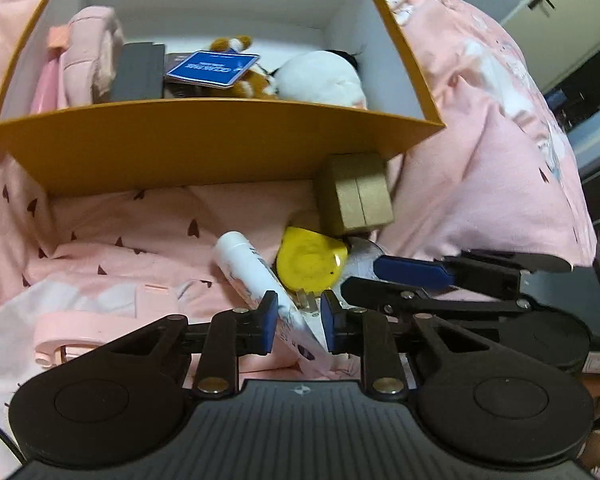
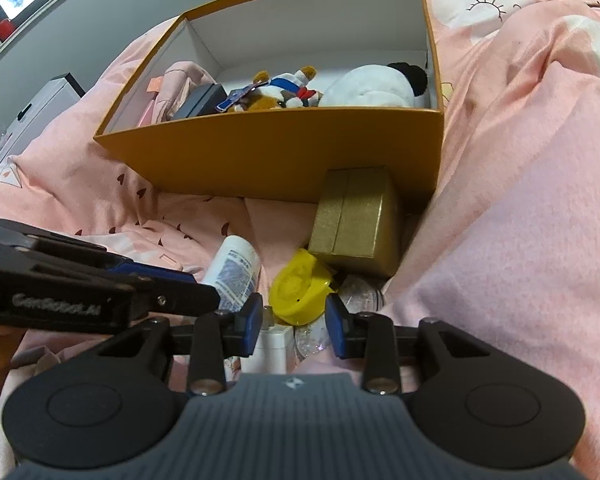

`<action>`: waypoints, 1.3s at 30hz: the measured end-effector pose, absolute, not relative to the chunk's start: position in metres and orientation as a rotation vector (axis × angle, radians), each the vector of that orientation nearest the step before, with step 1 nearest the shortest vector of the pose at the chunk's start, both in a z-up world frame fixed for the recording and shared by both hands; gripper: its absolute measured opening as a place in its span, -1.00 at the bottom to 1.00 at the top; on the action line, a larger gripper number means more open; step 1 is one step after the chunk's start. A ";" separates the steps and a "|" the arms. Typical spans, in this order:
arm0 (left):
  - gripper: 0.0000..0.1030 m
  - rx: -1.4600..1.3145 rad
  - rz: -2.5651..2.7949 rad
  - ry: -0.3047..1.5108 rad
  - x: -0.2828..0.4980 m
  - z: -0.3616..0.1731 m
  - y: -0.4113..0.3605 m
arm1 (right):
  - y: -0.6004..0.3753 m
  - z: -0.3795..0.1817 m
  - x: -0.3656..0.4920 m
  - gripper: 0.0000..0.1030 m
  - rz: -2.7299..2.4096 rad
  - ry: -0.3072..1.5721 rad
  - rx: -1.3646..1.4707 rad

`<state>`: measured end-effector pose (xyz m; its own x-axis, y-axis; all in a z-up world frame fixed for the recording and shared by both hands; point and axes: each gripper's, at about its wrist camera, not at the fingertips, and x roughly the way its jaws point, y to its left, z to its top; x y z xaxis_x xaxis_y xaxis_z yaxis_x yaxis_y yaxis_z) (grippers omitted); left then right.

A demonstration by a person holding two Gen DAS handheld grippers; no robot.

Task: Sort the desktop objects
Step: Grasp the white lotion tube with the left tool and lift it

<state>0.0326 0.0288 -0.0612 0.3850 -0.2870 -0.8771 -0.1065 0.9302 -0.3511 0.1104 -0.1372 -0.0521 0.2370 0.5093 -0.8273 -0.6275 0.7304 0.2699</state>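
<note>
Left wrist view — left gripper [image 1: 299, 320] clamped on white tube [image 1: 256, 276]; right gripper [image 2: 293, 322] parted — empty.

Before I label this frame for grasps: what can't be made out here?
- White tube: lower end hidden behind the left gripper fingers, left wrist view.
- Clear item: mostly covered by yellow piece, right wrist view.
- Orange box: front wall hides its floor.
- White block: cut by right gripper.
</note>
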 end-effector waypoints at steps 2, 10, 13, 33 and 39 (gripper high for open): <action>-0.49 -0.360 -0.111 1.190 0.032 -0.063 0.026 | -0.137 -0.052 0.111 -0.30 0.778 1.081 -0.131; -0.49 -0.356 -0.102 1.245 0.029 -0.068 0.020 | -0.137 -0.055 0.112 -0.30 0.778 1.084 -0.129; -0.49 -0.317 -0.127 1.264 0.025 -0.066 0.011 | -0.137 -0.055 0.113 -0.29 0.778 1.084 -0.129; -0.89 -0.122 0.033 1.020 0.019 -0.014 0.029 | -0.140 -0.056 0.114 -0.29 0.788 1.080 -0.103; -0.89 -0.123 0.051 0.984 0.025 -0.020 0.035 | -0.140 -0.056 0.114 -0.30 0.788 1.079 -0.105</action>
